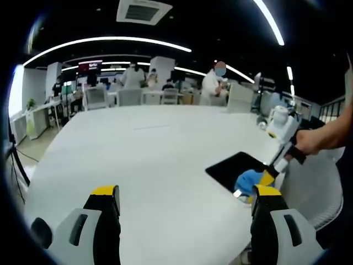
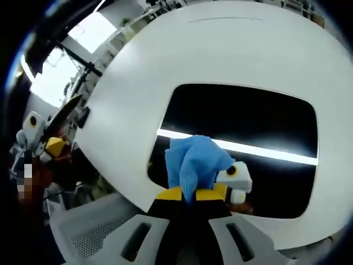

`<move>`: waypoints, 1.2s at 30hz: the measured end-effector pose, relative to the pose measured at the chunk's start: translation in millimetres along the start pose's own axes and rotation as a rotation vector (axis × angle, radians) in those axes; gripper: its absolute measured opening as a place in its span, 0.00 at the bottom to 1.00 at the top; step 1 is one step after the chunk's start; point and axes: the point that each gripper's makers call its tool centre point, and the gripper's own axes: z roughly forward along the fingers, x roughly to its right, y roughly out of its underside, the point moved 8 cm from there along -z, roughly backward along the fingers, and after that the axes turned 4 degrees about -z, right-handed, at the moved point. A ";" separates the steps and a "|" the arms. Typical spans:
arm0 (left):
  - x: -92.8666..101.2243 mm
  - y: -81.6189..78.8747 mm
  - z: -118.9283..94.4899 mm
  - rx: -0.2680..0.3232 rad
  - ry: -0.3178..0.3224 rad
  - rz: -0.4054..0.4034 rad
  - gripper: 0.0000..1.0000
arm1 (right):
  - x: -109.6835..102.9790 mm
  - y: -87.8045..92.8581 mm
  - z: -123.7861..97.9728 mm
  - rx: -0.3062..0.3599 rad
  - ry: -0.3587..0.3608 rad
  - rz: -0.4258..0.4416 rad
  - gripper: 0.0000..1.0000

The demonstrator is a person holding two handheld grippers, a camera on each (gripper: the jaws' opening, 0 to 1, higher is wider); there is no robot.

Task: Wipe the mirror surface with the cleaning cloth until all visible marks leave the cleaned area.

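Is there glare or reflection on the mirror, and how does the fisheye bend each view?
Right gripper view: the mirror reflects a bright ceiling light as one white streak, and the cloth is sharp. Left gripper view: the table edge and ceiling lights curve strongly, and the mirror looks plain dark.

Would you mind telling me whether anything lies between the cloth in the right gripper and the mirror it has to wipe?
Nothing visible does. The right gripper holds the blue cloth directly over the mirror, whose dark surface lies bare on the white table.
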 end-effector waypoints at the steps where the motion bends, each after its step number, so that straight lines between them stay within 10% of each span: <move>1: 0.4 0.5 -0.5 -0.001 0.000 0.002 1.00 | 1.2 0.4 -0.5 0.000 0.001 0.002 0.00; 36: 3.1 -2.4 -4.0 -0.005 0.001 0.017 1.00 | 25.6 11.3 -15.6 0.000 0.036 0.039 0.00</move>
